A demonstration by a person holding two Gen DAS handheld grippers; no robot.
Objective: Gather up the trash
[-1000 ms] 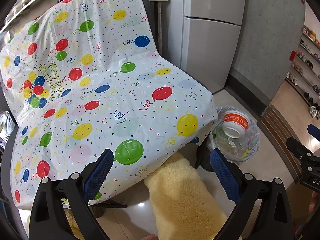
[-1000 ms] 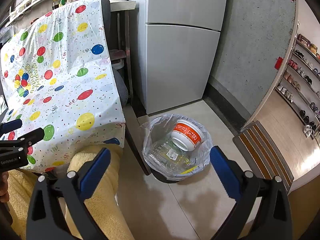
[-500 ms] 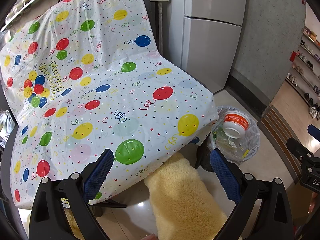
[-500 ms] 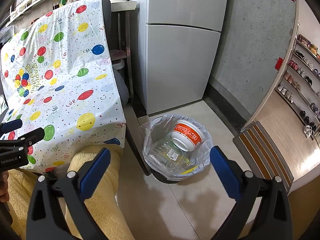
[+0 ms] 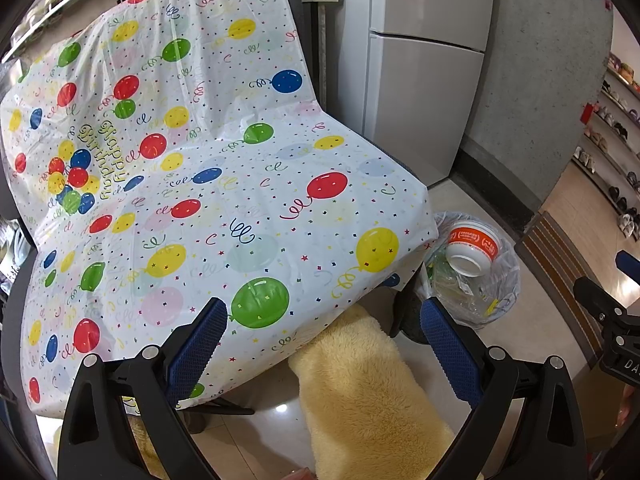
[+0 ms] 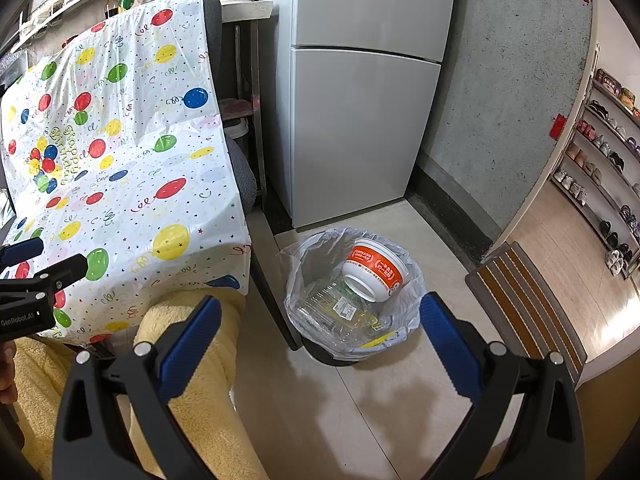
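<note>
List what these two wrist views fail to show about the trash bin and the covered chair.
- Trash bin: its base, in the right wrist view, sits behind the bag; lower contents blur through clear plastic.
- Bin in the left wrist view: its near side is cut off by the balloon sheet and a fingertip.
- Chair: the sheet hides its seat.
- Orange bowl: print too small to read.

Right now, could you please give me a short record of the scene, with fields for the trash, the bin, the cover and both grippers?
trash: orange-and-white bowl tipped on clear plastic containers
bin: bag-lined bin on the floor by the fridge
cover: balloon-print sheet draped over a chair, nothing lying on it
left hand-held gripper: open, empty, facing the sheet
right hand-held gripper: open, empty, facing the bin
</note>
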